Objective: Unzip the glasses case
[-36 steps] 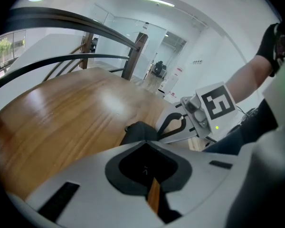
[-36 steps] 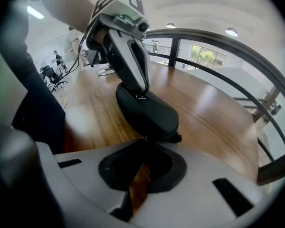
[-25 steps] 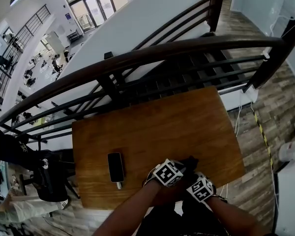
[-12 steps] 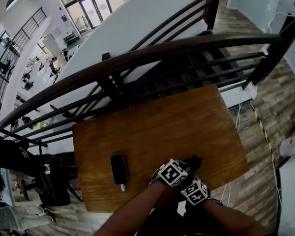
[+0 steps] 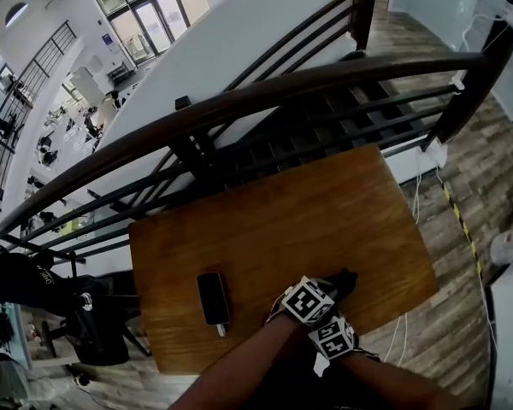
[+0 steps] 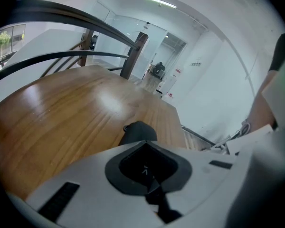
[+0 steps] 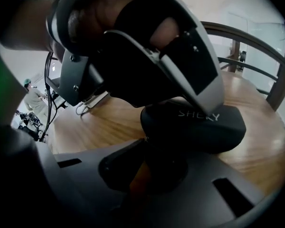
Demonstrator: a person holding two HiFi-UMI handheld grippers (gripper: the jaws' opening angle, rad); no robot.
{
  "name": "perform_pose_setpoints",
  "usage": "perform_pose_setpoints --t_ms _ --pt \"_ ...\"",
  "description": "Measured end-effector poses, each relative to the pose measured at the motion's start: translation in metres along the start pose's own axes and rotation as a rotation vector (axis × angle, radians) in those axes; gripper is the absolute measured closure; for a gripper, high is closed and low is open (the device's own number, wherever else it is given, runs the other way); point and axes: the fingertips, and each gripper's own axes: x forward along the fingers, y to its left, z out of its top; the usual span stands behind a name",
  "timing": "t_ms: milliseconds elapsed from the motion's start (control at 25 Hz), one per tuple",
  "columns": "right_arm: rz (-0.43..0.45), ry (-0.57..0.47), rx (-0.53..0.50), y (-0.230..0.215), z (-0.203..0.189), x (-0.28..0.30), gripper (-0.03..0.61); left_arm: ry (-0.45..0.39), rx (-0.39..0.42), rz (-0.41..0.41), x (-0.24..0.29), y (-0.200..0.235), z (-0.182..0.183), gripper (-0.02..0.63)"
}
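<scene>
The black glasses case lies near the table's front edge, with white lettering on its side. My left gripper comes down over the case from above, jaws shut on its body; the case's rounded end sticks out past the left gripper's tips. My right gripper sits just behind and below, close to the person, jaws shut at the case's near end where a small zipper pull shows. In the head view the right gripper is tucked under the left one.
A black phone with a cable lies on the wooden table, left of the grippers. A dark stair railing runs along the table's far side. The table's right edge drops to a plank floor with cables.
The right gripper has drawn left and back toward the person, closing in under the left gripper. The left gripper has stayed on the case. The head view has shifted slightly.
</scene>
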Motion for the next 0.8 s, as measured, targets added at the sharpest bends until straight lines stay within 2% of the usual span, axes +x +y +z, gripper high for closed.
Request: perform_pose_setpoints --t_ms 320,560,680,800 --pt "0.044 -0.021 0.106 0.014 0.009 0.006 0.572 -0.006 0.004 0.001 0.002 0.000 0.001 0.609" --pt "0.051 0.000 0.038 0.021 0.011 0.011 0.557 -0.014 0.018 0.013 0.003 0.000 0.000 0.609" --pt "0.117 0.009 -0.018 0.026 0.009 0.011 0.557 -0.016 0.013 0.013 0.002 0.001 0.000 0.609" --pt "0.185 0.005 0.026 0.026 0.006 0.003 0.549 -0.020 0.022 0.019 0.004 -0.001 0.000 0.609"
